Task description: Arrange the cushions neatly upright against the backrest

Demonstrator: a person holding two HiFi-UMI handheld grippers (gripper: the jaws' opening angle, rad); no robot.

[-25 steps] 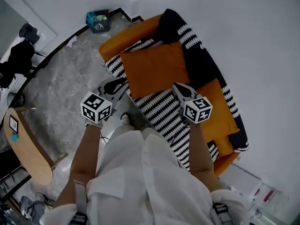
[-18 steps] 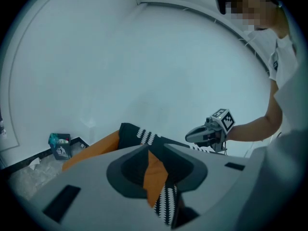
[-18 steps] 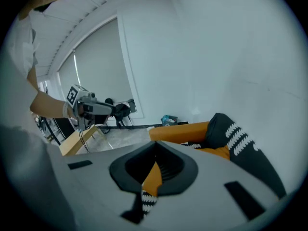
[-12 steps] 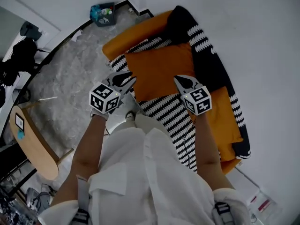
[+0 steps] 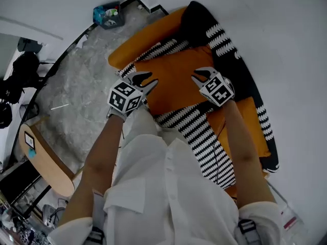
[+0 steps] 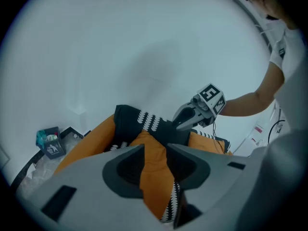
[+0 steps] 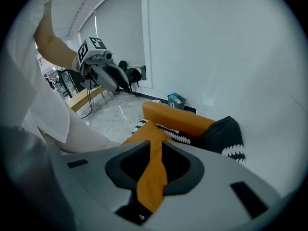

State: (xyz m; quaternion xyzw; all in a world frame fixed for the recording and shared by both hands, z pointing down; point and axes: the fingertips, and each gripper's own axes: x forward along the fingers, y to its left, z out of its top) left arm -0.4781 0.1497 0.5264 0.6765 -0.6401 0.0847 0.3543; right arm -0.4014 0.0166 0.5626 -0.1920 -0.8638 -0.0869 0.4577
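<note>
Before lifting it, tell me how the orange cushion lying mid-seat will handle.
The orange cushion looks soft with a cloth cover: probably floppy, sagging from one held edge. Broad and flat: likely light, unlikely to roll.

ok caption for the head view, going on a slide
Left claw and right claw, jaws just opening, nothing gripped, hover over the orange cushion lying flat on the striped sofa.

Head camera looked steeply down past the person's chest onto the sofa (image 5: pixel 148 37). The left gripper (image 5: pixel 148 80) carried its camera close behind its fingers, which had just been opening — orange cushion (image 6: pixel 154 177) between them, right gripper (image 6: pixel 179 121) beyond the fingertips. The right gripper's camera mirrored that — fingers just opening too, cushion between, left gripper beyond. All three views shared that cushion.
</note>
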